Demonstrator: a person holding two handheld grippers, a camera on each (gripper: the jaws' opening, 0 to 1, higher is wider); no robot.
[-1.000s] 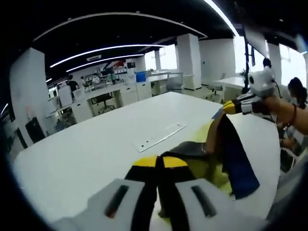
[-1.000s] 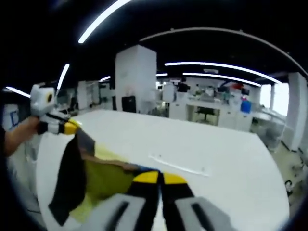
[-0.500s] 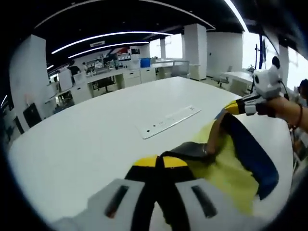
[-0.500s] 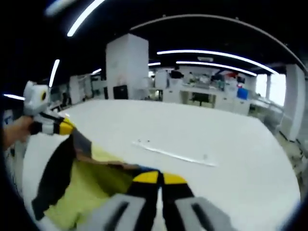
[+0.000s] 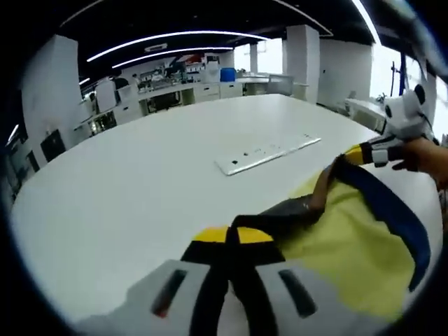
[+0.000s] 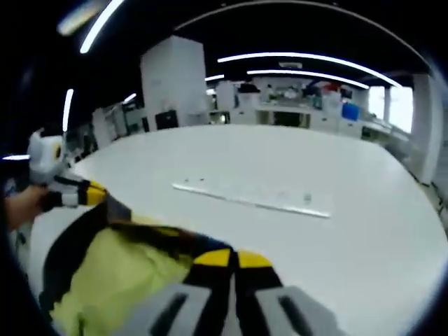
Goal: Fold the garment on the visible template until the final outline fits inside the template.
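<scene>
**Garment held taut at the near table edge**

One garment (image 5: 350,245), yellow with dark and blue borders, lay at lower right of the left gripper view and lower left of the right gripper view. Two grippers held it: the left gripper (image 5: 231,236) and right gripper (image 6: 231,259), each with jaws pressed together on a dark hem. One white table (image 5: 140,189) stretched bare toward the top, carrying one flat white strip (image 5: 269,152) at centre.
</scene>
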